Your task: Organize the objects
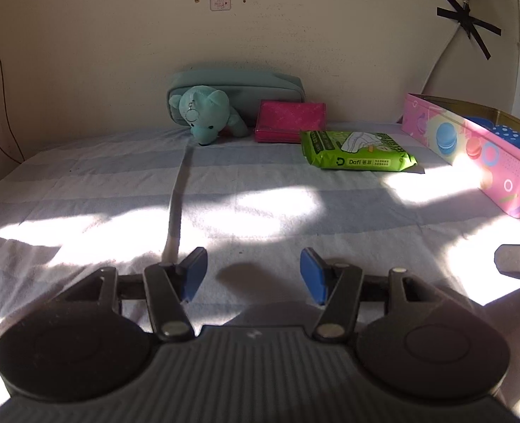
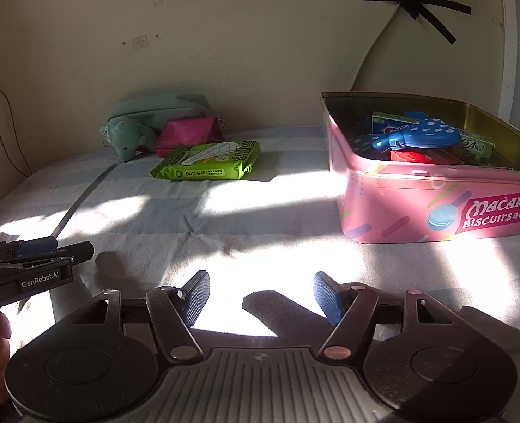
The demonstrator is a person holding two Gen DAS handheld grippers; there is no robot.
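Bed sheet was striped, half in hard sun patches. Pink biscuit tin sat open at the right, already holding a blue spotted case on top of green and red cartons. Against the wall: teal pouch, teal plush bear leaning on it, pink wallet just beside. Green wipes pack lay flat on the sheet between wallet and tin, apart from both.

Left gripper was spread wide, nothing between the pads, low over the sheet at the near side. Right gripper was likewise released and empty, near the tin's front.

Risks, my read: the wipes pack is slick film lying flat, so a pinch could skid off or grab sheet with it. The tin is getting full; dropping onto the blue case could leave the pack tilted on the rim. Glare may hide edges.
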